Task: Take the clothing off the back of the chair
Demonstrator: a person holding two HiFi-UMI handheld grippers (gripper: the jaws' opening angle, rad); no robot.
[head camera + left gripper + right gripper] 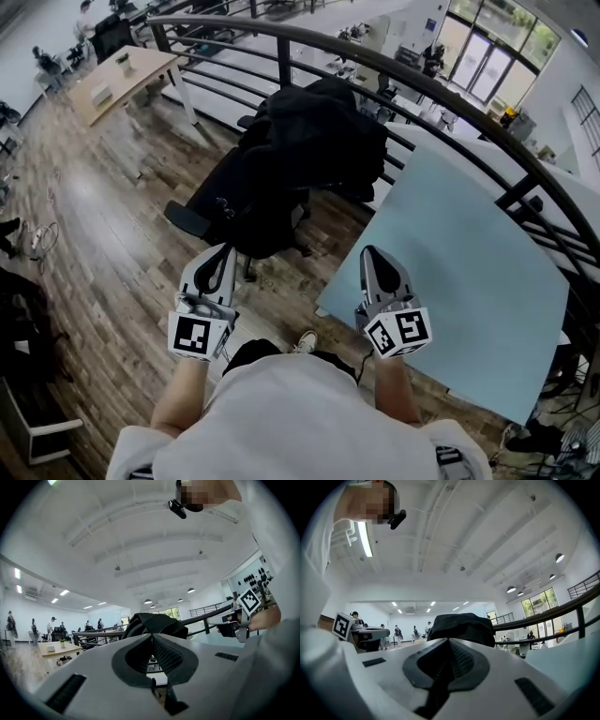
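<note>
Your left tongs are pressed together with nothing between them, and the left gripper view shows the ribbed pads meeting at the tip. Your right tongs also look closed and empty, since the right gripper view shows their pads joined in the same way. Both point level, out in front of you, toward the office chair on the wooden floor.

The black clothing, which looks like a jacket or coat, is draped in a heap over the chair's back and hangs down over the seat. It sits beyond both tips and apart from them; neither pair of tongs touches it. Each gripper view shows the dark bundle straight ahead, just above the jaw line. The chair stands beside the corner of the light blue table, with the curved dark railing behind it.

I judge that you are at the approach step, lined up on the garment with no grasp begun. The next move calls for spreading at least one pair of tongs before you reach the fabric. Then bring the tips to a thick fold near the top of the chair back and close on it firmly. The garment looks bulky and slack, so expect it to sag and drag. Lift it up and clear of the chair back, rather than pulling it straight toward you, so it does not snag or roll the chair.
</note>
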